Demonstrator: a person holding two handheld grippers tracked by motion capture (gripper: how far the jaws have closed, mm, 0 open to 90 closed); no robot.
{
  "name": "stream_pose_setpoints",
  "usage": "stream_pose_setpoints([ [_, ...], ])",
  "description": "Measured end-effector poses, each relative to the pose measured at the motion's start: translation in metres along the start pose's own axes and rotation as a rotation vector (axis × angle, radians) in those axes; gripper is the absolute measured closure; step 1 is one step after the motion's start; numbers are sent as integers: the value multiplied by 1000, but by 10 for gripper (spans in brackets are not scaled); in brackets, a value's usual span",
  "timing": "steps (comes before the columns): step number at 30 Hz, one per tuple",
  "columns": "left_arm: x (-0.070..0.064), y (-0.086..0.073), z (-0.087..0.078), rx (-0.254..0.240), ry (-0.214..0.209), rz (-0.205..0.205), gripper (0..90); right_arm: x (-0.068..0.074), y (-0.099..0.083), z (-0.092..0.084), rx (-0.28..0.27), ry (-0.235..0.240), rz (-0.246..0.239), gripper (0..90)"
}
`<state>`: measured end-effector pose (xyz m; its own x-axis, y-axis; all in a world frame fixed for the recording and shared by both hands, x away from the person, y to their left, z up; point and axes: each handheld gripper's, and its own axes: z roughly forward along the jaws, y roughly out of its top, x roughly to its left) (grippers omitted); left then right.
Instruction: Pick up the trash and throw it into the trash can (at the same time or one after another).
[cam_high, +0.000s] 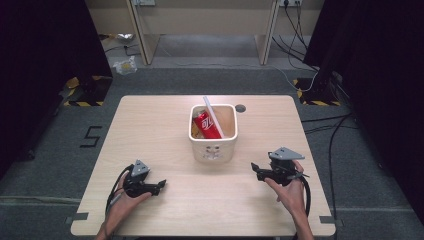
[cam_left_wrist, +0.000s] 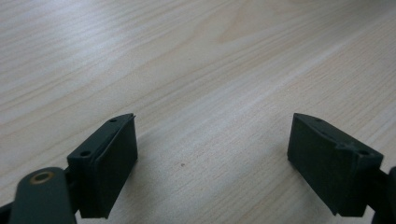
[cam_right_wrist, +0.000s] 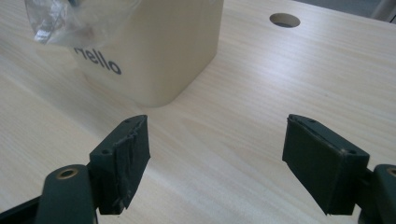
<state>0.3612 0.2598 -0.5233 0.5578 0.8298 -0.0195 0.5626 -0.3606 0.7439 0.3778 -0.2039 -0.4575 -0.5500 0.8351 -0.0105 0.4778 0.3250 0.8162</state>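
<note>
A cream square bin (cam_high: 213, 149) stands at the middle of the wooden table (cam_high: 150, 120). Inside it lie a red soda can (cam_high: 206, 124) and a white flat stick (cam_high: 213, 116) leaning out over the far rim. My left gripper (cam_high: 161, 187) rests low at the front left, open, with bare wood between its jaws (cam_left_wrist: 212, 149). My right gripper (cam_high: 254, 169) sits at the front right, open, pointing toward the bin (cam_right_wrist: 159, 51). The bin's side reads "Hello", and a piece of clear plastic (cam_right_wrist: 70, 18) hangs on it.
A round cable hole (cam_high: 241, 108) is in the table just right of the bin, also seen as a hole (cam_right_wrist: 284, 19) beyond my right jaws. Past the table are desk legs (cam_high: 142, 40), cables (cam_high: 300, 35) on the floor and black curtains on both sides.
</note>
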Motion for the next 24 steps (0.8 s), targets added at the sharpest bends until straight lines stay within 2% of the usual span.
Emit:
stream_pose_setpoints([
  [14, 0, 0, 0, 1, 0, 1, 150, 7, -14, 0, 11, 13, -4, 231],
  [24, 0, 0, 0, 0, 0, -1, 151, 15, -24, 3, 46, 12, -13, 228],
])
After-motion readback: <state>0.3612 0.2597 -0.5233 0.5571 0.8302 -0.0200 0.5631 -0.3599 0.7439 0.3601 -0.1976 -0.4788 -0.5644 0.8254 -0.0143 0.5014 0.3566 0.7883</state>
